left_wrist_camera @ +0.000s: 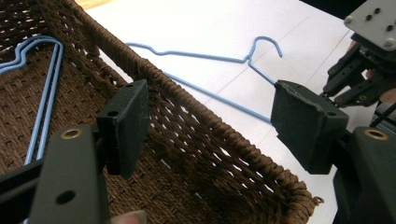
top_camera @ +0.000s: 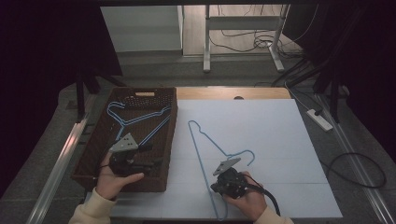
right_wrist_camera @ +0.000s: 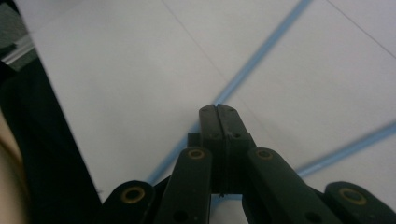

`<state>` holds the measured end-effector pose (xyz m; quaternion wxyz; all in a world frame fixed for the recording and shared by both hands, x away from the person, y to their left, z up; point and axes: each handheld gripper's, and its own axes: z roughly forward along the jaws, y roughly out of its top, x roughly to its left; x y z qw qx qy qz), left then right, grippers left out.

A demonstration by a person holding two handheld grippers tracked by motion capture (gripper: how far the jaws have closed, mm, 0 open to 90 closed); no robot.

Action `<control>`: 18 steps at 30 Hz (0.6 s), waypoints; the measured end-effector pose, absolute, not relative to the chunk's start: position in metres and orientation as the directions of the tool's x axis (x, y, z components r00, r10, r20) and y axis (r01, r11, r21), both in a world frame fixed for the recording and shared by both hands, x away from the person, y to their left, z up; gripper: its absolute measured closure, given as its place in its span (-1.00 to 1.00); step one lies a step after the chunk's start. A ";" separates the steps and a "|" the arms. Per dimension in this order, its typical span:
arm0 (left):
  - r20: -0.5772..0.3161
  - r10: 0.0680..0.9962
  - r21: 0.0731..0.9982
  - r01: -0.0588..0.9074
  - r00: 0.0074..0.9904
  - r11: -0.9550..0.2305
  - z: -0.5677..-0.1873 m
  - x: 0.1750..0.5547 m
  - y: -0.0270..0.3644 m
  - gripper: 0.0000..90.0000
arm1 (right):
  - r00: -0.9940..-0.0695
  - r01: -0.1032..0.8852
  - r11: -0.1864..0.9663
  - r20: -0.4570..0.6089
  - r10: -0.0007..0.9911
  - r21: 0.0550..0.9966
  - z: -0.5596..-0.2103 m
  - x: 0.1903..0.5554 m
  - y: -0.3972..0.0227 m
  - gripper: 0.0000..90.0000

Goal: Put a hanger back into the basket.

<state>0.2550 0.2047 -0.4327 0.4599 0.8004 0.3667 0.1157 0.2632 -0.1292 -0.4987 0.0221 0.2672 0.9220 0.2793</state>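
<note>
Right gripper [top_camera: 219, 183], jaws pinched shut on the blue hanger's [top_camera: 201, 154] wire on the white board [top_camera: 280, 140], looks mid-pickup; next likely lift and carry it to the wicker basket [top_camera: 170, 140]. Left gripper [top_camera: 154, 156] hangs open and empty over the basket, where more hangers [top_camera: 140, 119] overlap; count unclear.

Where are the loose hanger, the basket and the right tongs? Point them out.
hanger [top_camera: 198, 149]: high view, its long wire side.
basket [top_camera: 172, 135]: high view, its right rim.
right tongs [right_wrist_camera: 217, 122]: right gripper view, the closed tips.
</note>
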 end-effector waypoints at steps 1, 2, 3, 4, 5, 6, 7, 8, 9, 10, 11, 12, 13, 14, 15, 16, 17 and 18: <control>-0.153 0.693 0.821 0.481 0.704 -0.308 -0.433 0.255 0.205 -0.36 | -0.861 0.478 0.706 0.120 0.494 0.523 -0.500 0.262 -0.126 1.00; -0.152 0.694 0.821 0.481 0.704 -0.308 -0.433 0.255 0.205 -0.36 | -0.865 0.475 0.710 0.125 0.487 0.520 -0.502 0.260 -0.123 1.00; -0.153 0.693 0.821 0.482 0.704 -0.308 -0.433 0.255 0.205 -0.36 | -0.869 0.468 0.717 0.123 0.479 0.516 -0.504 0.258 -0.120 1.00; -0.154 0.693 0.821 0.482 0.704 -0.308 -0.433 0.255 0.205 -0.36 | -0.872 0.465 0.723 0.126 0.472 0.511 -0.506 0.257 -0.116 1.00; -0.154 0.692 0.820 0.482 0.705 -0.308 -0.433 0.255 0.205 -0.36 | -0.875 0.462 0.729 0.126 0.468 0.505 -0.507 0.256 -0.114 1.00; -0.154 0.692 0.820 0.482 0.705 -0.309 -0.433 0.255 0.205 -0.36 | -0.876 0.462 0.734 0.125 0.466 0.497 -0.510 0.255 -0.110 1.00; -0.154 0.692 0.821 0.481 0.705 -0.308 -0.433 0.255 0.205 -0.36 | -0.877 0.460 0.737 0.122 0.465 0.496 -0.511 0.254 -0.108 1.00; -0.153 0.692 0.822 0.480 0.705 -0.308 -0.433 0.255 0.205 -0.36 | -0.876 0.461 0.739 0.119 0.467 0.492 -0.512 0.254 -0.107 1.00; -0.153 0.693 0.822 0.480 0.705 -0.306 -0.433 0.255 0.206 -0.36 | -0.876 0.461 0.740 0.116 0.468 0.490 -0.512 0.254 -0.106 1.00; -0.153 0.693 0.822 0.480 0.704 -0.306 -0.432 0.255 0.206 -0.36 | -0.878 0.456 0.743 0.109 0.467 0.489 -0.512 0.253 -0.106 1.00; -0.154 0.694 0.824 0.479 0.704 -0.303 -0.432 0.255 0.206 -0.36 | -0.878 0.455 0.745 0.106 0.467 0.487 -0.512 0.252 -0.105 1.00; -0.155 0.694 0.824 0.480 0.703 -0.301 -0.432 0.255 0.207 -0.36 | -0.880 0.450 0.749 0.100 0.464 0.486 -0.512 0.252 -0.105 1.00; -0.156 0.694 0.824 0.480 0.703 -0.301 -0.432 0.255 0.207 -0.36 | -0.880 0.450 0.752 0.096 0.465 0.482 -0.512 0.251 -0.105 1.00; -0.156 0.694 0.824 0.480 0.703 -0.301 -0.432 0.255 0.207 -0.36 | -0.878 0.453 0.754 0.090 0.470 0.477 -0.511 0.251 -0.105 1.00; -0.156 0.694 0.824 0.480 0.703 -0.302 -0.432 0.255 0.207 -0.36 | -0.877 0.452 0.756 0.080 0.475 0.474 -0.511 0.251 -0.105 1.00; -0.155 0.694 0.824 0.480 0.703 -0.302 -0.432 0.255 0.207 -0.36 | -0.876 0.449 0.760 0.067 0.477 0.470 -0.510 0.250 -0.106 1.00; -0.155 0.694 0.824 0.480 0.703 -0.302 -0.432 0.255 0.206 -0.36 | -0.876 0.448 0.765 0.055 0.479 0.464 -0.510 0.250 -0.107 1.00; -0.155 0.694 0.824 0.480 0.703 -0.301 -0.432 0.255 0.206 -0.36 | -0.876 0.445 0.767 0.047 0.480 0.462 -0.509 0.250 -0.109 1.00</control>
